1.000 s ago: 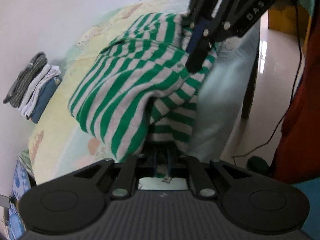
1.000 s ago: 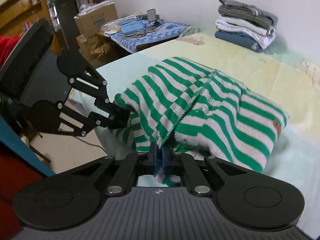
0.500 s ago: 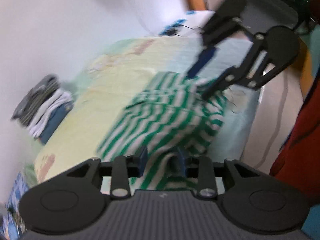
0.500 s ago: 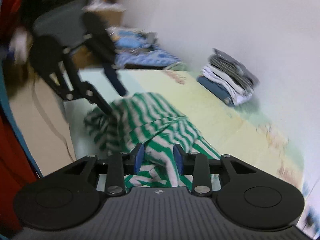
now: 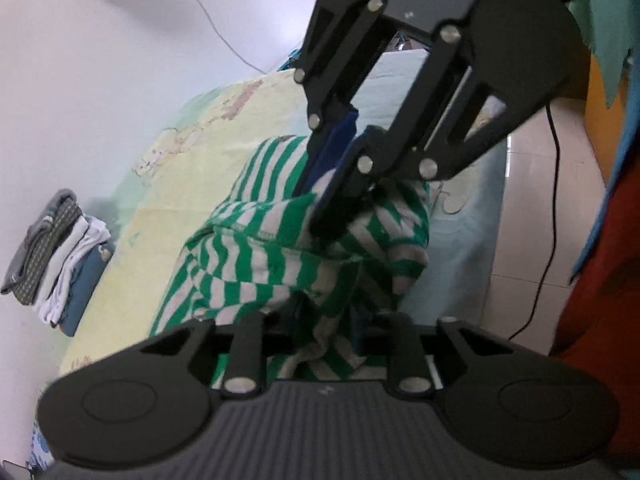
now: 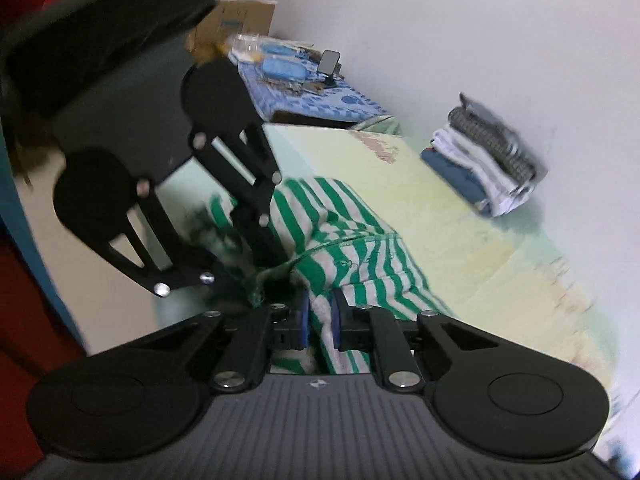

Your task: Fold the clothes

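A green-and-white striped garment (image 5: 256,256) lies crumpled near the bed's edge, also seen in the right wrist view (image 6: 360,240). My right gripper (image 6: 319,320) is shut on a thick fold of it, blue pads pressed against the cloth. From the left wrist view the right gripper (image 5: 320,216) reaches down into the garment's top seam. My left gripper (image 5: 328,316) is open, its fingers apart with bunched fabric lying between them. Seen from the right wrist, the left gripper (image 6: 256,276) sits just left of the right one, its tips at the garment's near edge.
The bed sheet (image 5: 192,168) is pale yellow and green. A stack of folded clothes (image 6: 488,164) rests against the wall. A cluttered side table (image 6: 312,92) and cardboard box (image 6: 240,20) stand beyond the bed. Tiled floor with a black cable (image 5: 548,220) borders the bed.
Both grippers held the lifted garment one second ago, then opened and let it drop. Now the right has shut on it again and the two grippers have come close together.
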The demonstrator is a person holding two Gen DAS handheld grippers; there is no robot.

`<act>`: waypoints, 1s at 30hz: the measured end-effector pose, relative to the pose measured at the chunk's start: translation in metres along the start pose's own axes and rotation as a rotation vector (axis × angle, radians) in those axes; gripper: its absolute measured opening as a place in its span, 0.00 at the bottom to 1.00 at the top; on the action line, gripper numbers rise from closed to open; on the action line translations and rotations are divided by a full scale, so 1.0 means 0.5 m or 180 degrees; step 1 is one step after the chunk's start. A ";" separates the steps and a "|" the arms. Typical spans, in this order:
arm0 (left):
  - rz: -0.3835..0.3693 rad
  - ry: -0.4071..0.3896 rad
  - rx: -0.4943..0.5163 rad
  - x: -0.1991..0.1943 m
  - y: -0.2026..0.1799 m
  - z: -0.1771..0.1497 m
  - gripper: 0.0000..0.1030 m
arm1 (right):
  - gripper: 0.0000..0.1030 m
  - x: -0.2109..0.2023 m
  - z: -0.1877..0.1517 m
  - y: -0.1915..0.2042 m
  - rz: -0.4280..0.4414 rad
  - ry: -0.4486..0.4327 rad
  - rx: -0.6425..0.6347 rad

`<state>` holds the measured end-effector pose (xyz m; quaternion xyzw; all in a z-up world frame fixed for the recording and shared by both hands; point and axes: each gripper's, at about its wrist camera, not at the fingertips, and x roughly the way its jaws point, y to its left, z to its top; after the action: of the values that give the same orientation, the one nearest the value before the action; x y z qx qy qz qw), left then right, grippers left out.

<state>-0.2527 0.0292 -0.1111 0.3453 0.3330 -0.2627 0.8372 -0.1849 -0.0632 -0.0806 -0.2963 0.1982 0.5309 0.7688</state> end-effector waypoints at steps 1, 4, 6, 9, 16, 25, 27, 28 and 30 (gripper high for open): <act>-0.0018 -0.0005 -0.0018 -0.008 0.001 -0.002 0.21 | 0.12 0.003 0.001 -0.001 0.0085 0.0004 0.0100; -0.0018 0.0096 0.0008 0.004 0.004 -0.016 0.23 | 0.13 0.034 -0.017 0.012 0.0102 0.0116 0.0194; 0.0016 0.0144 0.0080 0.012 0.002 -0.021 0.23 | 0.16 0.056 -0.038 0.036 -0.0053 0.0183 0.0061; 0.0061 0.0059 0.0105 -0.002 0.003 -0.012 0.24 | 0.22 0.041 -0.037 0.051 -0.0079 0.0154 -0.0002; 0.0115 -0.0112 0.0162 -0.024 0.017 0.013 0.41 | 0.23 -0.040 0.001 -0.024 0.0005 -0.0323 0.0621; -0.0063 -0.0035 0.0376 0.035 -0.011 0.012 0.47 | 0.21 0.047 -0.014 -0.049 0.0072 -0.0182 0.1360; -0.0117 -0.0011 0.0405 0.048 -0.017 0.010 0.46 | 0.15 0.067 -0.019 -0.046 0.0104 -0.0080 0.1467; -0.0160 0.0003 0.0389 0.052 -0.018 0.008 0.46 | 0.14 0.077 -0.023 -0.042 0.0111 -0.0003 0.1505; -0.0209 0.0010 0.0395 0.050 -0.018 0.007 0.46 | 0.12 0.077 -0.025 -0.035 0.0171 0.0063 0.1472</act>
<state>-0.2414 0.0156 -0.1315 0.3858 0.3286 -0.3096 0.8045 -0.1546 -0.0491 -0.1093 -0.1120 0.3300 0.4886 0.7999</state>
